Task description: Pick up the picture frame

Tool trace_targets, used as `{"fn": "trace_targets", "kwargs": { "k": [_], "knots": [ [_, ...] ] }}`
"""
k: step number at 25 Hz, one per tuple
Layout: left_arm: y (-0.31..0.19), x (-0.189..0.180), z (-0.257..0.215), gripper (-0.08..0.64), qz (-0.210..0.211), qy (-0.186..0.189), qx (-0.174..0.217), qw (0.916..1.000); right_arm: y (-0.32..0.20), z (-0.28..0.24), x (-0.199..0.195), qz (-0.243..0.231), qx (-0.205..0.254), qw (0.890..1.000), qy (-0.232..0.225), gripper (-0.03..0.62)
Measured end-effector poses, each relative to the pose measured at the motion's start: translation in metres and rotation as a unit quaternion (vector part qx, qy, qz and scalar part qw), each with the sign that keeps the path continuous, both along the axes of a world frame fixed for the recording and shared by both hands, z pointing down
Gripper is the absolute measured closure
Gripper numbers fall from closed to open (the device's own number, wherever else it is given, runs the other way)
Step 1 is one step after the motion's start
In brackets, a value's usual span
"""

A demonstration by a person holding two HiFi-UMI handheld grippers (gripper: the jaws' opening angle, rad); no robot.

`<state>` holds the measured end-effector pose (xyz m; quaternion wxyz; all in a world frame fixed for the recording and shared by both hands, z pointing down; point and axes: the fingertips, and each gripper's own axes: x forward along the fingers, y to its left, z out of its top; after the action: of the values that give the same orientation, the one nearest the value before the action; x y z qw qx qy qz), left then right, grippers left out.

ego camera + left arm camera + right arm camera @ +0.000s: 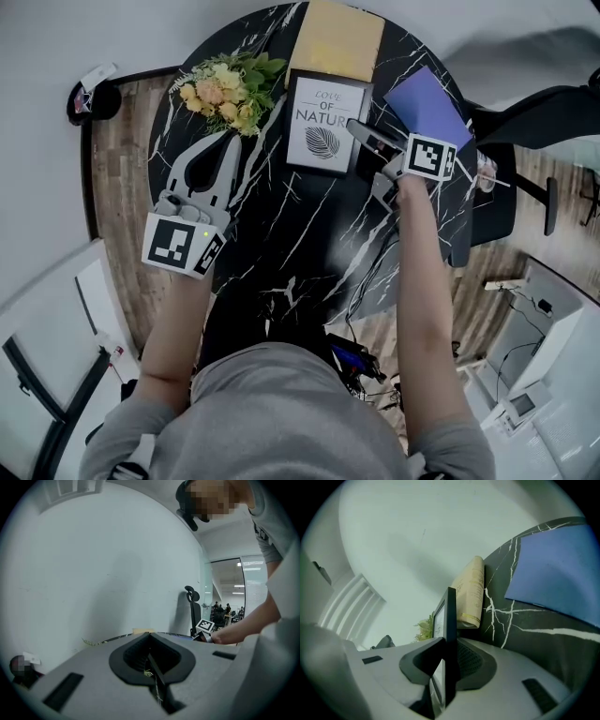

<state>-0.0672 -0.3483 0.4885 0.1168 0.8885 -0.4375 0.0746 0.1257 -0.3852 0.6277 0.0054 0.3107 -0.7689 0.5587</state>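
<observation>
- The left tongs (225, 141) hover over the left part of the dark, white-veined surface (281, 244). They are pressed together with nothing between them and sit well apart from the frame (323, 122).
- Just beyond their tips lies a bunch of yellow and peach flowers (225, 89) with green leaves, beside the frame's upper left corner.
- The frame lies near the far middle of the surface. It has a thin black border and a white print with the lettering "OF NATUR" above a dark leaf drawing.
- A tan packet (336, 39) lies just behind the frame's far edge.
- The right tongs (358, 128) reach in from the right and pinch the frame's right edge. In the right gripper view the black border (450, 611) runs between the two pads (466, 660), which press on it from both sides.
- A blue sheet (427, 105) lies flat to the right of these tongs, near the rim.
</observation>
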Motion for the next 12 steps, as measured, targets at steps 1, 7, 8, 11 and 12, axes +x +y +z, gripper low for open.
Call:
{"fn": "trace_targets", "kwargs": {
  "k": [1,7,8,11,12],
  "knots": [
    [0.000,-0.001,0.000,0.552,0.000,0.000,0.000,1.0000,0.000,-0.003,0.000,0.005,0.003,1.000,-0.011,0.499],
    [0.002,-0.005,-0.005,0.552,0.001,0.001,0.001,1.0000,0.005,-0.030,-0.009,0.016,0.029,0.995,-0.097,0.509],
    [0.002,-0.005,-0.006,0.552,0.001,0.001,0.002,1.0000,0.007,-0.031,-0.010,0.016,0.029,0.994,-0.103,0.510],
    [0.004,-0.006,-0.009,0.552,0.003,0.001,0.004,1.0000,0.014,-0.034,-0.011,0.019,0.027,0.992,-0.121,0.511],
    [0.004,-0.006,-0.010,0.552,0.004,0.001,0.005,1.0000,0.016,-0.037,-0.011,0.022,0.029,0.990,-0.133,0.511]
  ]
}}
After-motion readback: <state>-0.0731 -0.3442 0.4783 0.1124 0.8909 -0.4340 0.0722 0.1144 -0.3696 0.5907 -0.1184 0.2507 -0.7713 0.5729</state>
